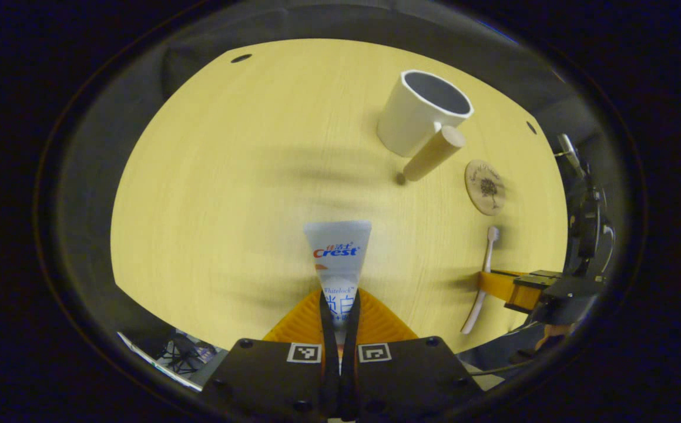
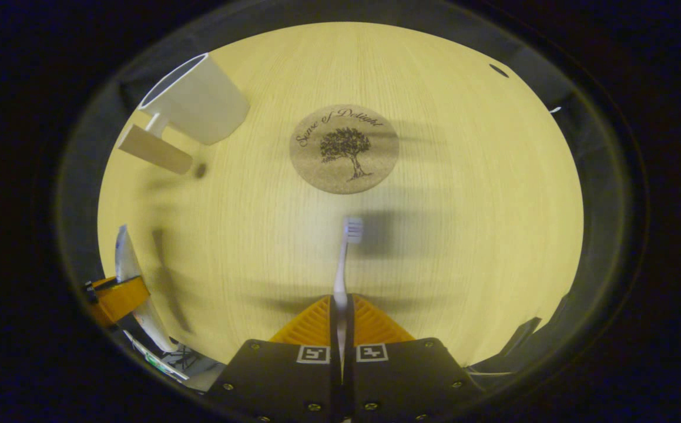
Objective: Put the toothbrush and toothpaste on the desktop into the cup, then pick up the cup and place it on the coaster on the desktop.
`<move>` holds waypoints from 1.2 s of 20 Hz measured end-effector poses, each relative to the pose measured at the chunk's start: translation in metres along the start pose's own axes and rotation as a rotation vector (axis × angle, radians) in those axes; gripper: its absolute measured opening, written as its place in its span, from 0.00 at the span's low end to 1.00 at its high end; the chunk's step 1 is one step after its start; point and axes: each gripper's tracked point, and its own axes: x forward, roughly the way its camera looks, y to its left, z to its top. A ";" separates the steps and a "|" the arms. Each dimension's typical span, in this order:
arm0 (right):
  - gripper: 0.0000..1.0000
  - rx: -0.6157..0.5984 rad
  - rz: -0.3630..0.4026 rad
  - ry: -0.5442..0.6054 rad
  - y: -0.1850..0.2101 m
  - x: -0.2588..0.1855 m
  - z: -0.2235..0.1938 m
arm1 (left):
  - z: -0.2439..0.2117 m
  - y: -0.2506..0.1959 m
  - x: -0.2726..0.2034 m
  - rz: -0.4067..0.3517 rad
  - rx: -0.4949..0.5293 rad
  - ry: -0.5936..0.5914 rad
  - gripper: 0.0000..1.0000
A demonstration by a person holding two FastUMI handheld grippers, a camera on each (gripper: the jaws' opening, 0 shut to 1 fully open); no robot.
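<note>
Straight ahead of the left gripper (image 1: 340, 305), the toothpaste (image 1: 339, 252) juts forward, its flat crimped tail leading and its lower body pinched between both fingers, so the claw is closed on the tube. The grip sits low on the tube, probably so that the free end can be steered toward a container. The tube is a soft, glossy laminate that fans wide at the crimp and narrows toward the fingers; it looks likely to flex if squeezed harder.

Ahead and to the right of that claw stands the cup (image 1: 422, 111), upright on the desktop (image 1: 228, 176), with its mouth open to the top. It is a smooth, matte white tapered cup with a straight, pale wooden handle sticking out sideways like a dowel. Just beyond the handle lies the coaster (image 1: 485, 187), a thin round disc, apparently cork, printed with a tree.

Between the fingers of the right gripper (image 2: 340, 311) the toothbrush (image 2: 343, 258) points straight forward, bristle head farthest out, its slim pale handle clamped by both fingers; this claw too is closed on its load. Holding it by the handle's lower part leaves the head free to go into the cup first, in my judgement. The coaster (image 2: 344, 148) lies directly ahead of the brush, bare, and the cup (image 2: 196, 100) is far off to the left.

Neither item is in the cup yet. The desktop is a pale wood-grain laminate.
</note>
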 end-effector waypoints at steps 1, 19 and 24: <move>0.02 -0.006 0.002 0.001 0.000 0.000 0.000 | 0.007 0.002 -0.010 -0.001 -0.011 -0.017 0.08; 0.02 -0.013 0.017 -0.034 -0.001 0.000 0.001 | 0.202 -0.069 -0.146 -0.114 0.070 -0.371 0.08; 0.02 -0.017 0.013 -0.053 -0.001 0.001 0.000 | 0.243 -0.096 -0.121 -0.111 0.145 -0.377 0.08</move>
